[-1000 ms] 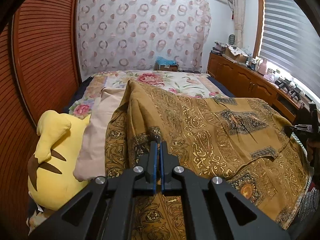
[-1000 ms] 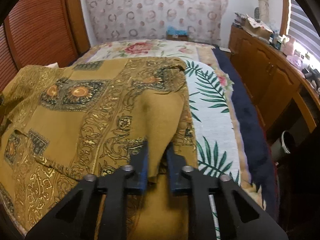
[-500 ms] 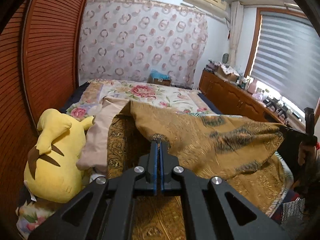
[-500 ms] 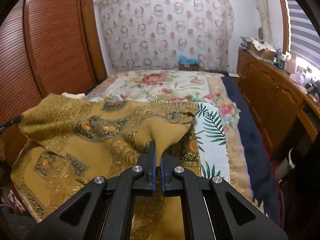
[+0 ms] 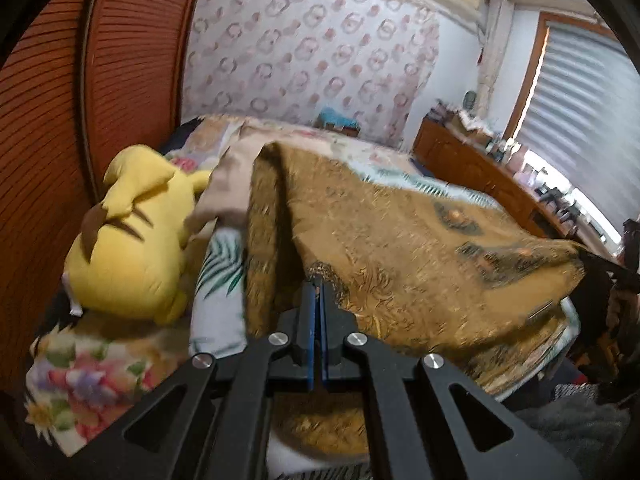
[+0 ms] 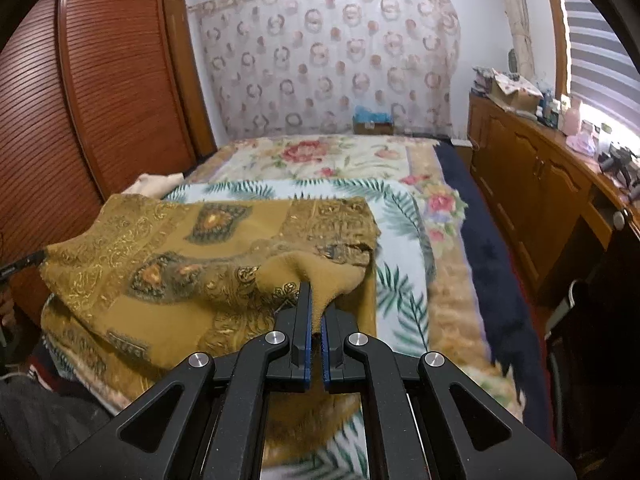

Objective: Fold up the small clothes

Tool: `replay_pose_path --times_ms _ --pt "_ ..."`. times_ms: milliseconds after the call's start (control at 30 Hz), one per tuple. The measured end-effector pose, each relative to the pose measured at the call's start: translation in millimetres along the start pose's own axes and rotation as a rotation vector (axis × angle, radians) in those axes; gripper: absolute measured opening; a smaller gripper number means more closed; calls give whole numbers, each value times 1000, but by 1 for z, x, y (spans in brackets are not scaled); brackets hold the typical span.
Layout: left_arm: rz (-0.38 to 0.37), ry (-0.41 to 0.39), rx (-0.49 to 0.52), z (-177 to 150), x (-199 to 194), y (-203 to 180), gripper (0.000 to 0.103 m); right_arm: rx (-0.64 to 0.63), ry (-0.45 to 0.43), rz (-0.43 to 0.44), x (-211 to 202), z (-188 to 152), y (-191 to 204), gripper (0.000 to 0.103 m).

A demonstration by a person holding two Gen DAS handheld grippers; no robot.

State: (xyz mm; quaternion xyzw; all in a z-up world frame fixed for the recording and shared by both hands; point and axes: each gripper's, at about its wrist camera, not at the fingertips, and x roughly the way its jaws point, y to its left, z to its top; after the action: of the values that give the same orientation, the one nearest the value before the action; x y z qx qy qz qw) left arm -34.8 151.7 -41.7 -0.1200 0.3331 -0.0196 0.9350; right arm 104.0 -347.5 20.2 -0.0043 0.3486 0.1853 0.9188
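Note:
A golden-brown patterned cloth (image 5: 404, 240) hangs stretched between my two grippers above the near end of the bed. My left gripper (image 5: 318, 282) is shut on the cloth's left near corner, and the cloth trails away to the right. In the right wrist view the same cloth (image 6: 172, 248) spreads to the left. My right gripper (image 6: 316, 294) is shut on a bunched fold of its plain underside at the right near corner. The cloth's far edge still lies on the palm-leaf sheet (image 6: 400, 220).
A yellow plush toy (image 5: 128, 240) and a beige pillow (image 5: 230, 184) lie on the bed's left side by the slatted wardrobe (image 6: 100, 80). A floral blanket (image 6: 320, 158) covers the far bed. A cluttered wooden cabinet (image 6: 532, 176) runs along the right wall.
Both grippers drew back toward the bed's near end, lifting the cloth taut between them. More of the leaf sheet is uncovered. The right jaws closed on the fold.

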Motion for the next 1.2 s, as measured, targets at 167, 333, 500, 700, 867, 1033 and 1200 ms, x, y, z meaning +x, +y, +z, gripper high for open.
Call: replay_pose_path --times_ms 167,333,500,700,867,1033,1200 --pt "45 59 19 -12 16 1 0 26 80 -42 17 -29 -9 1" --pt "94 63 58 -12 19 -4 22 22 105 -86 28 -40 -8 3" --pt "111 78 59 -12 26 -3 28 -14 82 -116 23 -33 -1 13" --pt "153 122 61 -17 42 0 32 -43 51 -126 19 -25 11 51" --pt "154 152 46 -21 50 5 34 -73 29 -126 18 -19 24 56" --pt "149 160 28 -23 52 7 37 -81 14 -115 19 -13 32 66" --pt "152 161 32 -23 52 6 38 -106 0 -122 21 -15 45 68"
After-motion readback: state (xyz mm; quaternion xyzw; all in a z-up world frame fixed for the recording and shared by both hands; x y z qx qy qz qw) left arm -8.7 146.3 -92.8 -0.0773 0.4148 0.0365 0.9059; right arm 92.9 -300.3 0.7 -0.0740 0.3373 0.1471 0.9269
